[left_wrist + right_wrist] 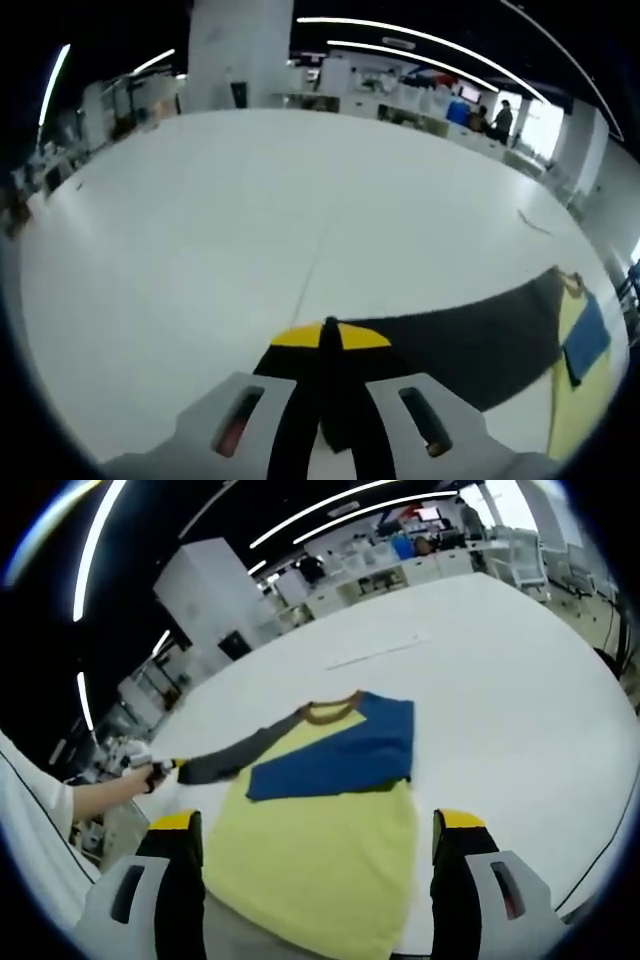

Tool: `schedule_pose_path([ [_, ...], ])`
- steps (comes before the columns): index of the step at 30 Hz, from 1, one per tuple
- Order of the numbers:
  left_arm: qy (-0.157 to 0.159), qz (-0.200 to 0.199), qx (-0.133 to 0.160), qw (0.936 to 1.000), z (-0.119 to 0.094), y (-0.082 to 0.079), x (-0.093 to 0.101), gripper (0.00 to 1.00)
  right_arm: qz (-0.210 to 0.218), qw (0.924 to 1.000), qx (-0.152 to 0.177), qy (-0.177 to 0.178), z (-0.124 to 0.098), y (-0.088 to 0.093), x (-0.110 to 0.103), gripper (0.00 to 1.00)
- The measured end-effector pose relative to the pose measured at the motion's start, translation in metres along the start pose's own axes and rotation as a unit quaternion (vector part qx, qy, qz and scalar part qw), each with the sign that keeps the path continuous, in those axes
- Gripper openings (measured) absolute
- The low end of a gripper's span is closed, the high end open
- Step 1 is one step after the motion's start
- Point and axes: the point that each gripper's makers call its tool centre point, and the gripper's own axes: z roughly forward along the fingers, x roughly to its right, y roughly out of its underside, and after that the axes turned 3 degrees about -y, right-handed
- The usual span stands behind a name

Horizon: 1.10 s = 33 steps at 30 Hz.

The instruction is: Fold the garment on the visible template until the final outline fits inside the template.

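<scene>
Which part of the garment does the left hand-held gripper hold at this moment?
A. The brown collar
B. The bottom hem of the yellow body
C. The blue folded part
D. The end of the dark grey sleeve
D: in the right gripper view the left hand-held gripper is closed on the end of the dark grey sleeve, pulled out sideways from the yellow garment; the left gripper view shows dark fabric between its jaws.

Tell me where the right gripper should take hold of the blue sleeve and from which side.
Judging by how it lies, grip the blue sleeve at its free pointed end, on the left in the right gripper view, where it lies folded across the yellow shirt body. Bring the open right gripper down from above, pinching only the sleeve layer.
</scene>
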Motion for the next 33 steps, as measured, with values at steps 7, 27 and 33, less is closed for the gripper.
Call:
schedule_pose_path([
  [7, 0.010, -0.024, 0.020, 0.9995, -0.011, -0.017, 0.010, 0.00, 0.003, 1.0000, 0.009, 0.001, -0.008, -0.001, 0.002, 0.95],
  [27, 0.083, -0.061, 0.084, 0.9911, -0.076, -0.065, 0.079, 0.00, 0.009, 0.9990, 0.043, -0.011, -0.031, 0.006, -0.003, 0.93],
  [33, 0.133, -0.069, 0.113, 0.9821, -0.104, -0.086, 0.124, 0.00, 0.015, 0.9984, 0.053, -0.011, -0.046, 0.013, 0.000, 0.93],
])
